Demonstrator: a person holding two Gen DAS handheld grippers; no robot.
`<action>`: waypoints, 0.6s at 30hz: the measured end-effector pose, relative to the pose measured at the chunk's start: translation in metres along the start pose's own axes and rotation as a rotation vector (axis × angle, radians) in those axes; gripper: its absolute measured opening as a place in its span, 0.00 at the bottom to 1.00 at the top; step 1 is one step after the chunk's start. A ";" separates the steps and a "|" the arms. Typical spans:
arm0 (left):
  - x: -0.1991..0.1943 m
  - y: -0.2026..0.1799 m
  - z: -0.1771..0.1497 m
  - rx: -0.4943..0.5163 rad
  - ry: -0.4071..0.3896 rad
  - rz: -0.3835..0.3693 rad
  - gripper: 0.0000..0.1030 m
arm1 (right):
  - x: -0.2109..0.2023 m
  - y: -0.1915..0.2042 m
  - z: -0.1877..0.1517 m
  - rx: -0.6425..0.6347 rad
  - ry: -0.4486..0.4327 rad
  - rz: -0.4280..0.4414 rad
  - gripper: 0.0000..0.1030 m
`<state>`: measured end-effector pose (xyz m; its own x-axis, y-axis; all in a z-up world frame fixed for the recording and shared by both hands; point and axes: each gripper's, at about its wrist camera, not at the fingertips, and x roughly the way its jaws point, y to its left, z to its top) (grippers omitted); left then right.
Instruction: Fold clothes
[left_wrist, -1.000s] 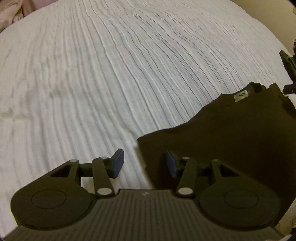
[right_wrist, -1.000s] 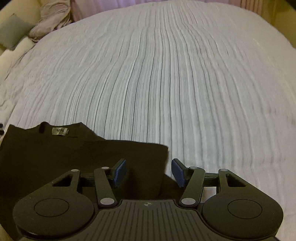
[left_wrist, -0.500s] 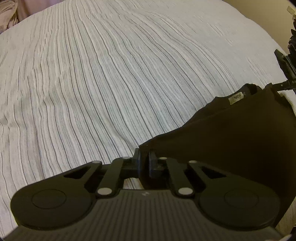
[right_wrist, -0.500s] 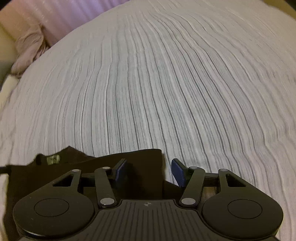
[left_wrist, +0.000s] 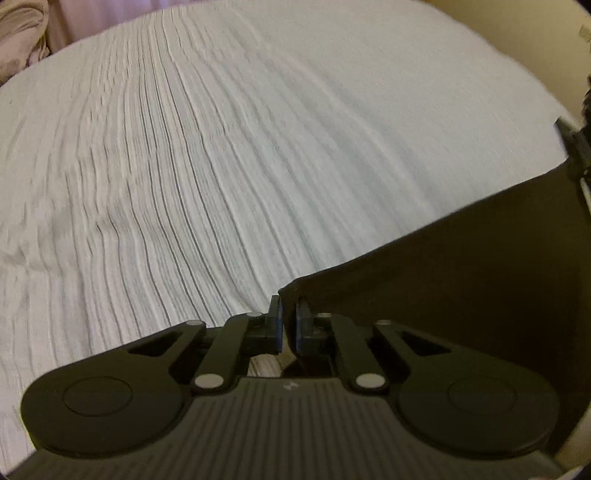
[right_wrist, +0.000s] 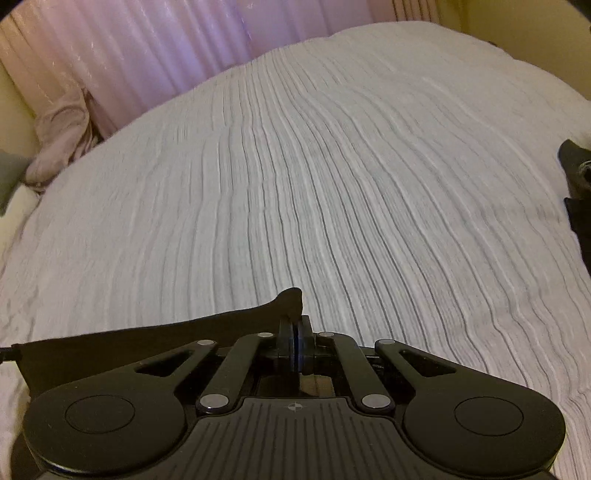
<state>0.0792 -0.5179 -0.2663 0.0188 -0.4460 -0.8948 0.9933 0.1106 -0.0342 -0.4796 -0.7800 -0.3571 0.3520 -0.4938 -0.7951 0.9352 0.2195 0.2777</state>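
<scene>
The dark garment (left_wrist: 461, 295) is a plain, deep brown-black cloth, smooth and without visible print, stretched into a taut sheet with a straight upper edge. In the left wrist view it spreads to the right of the left gripper (left_wrist: 289, 317), whose jaws are pressed together on the garment's near corner, the cloth pinched between the blue pads. In the right wrist view the garment (right_wrist: 147, 347) runs off to the left of the right gripper (right_wrist: 295, 332); its jaws have just been closing and now clamp the opposite corner, a small peak of cloth rising just above the fingertips. Beyond both grippers lies the pale striped bedspread (right_wrist: 332, 184), with the garment between them and in front of it.
</scene>
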 end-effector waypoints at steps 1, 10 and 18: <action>0.010 -0.001 -0.001 0.004 0.012 0.013 0.05 | 0.010 0.002 -0.002 -0.017 0.008 -0.001 0.00; -0.008 0.002 -0.016 -0.026 0.035 0.067 0.15 | 0.005 0.010 -0.022 -0.006 0.014 -0.098 0.55; -0.073 -0.037 -0.063 0.004 0.024 -0.043 0.16 | -0.097 0.017 -0.104 0.127 0.068 -0.031 0.55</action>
<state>0.0340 -0.4334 -0.2281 -0.0265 -0.4285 -0.9032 0.9936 0.0880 -0.0709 -0.5022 -0.6406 -0.3312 0.3238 -0.4400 -0.8376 0.9442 0.0944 0.3154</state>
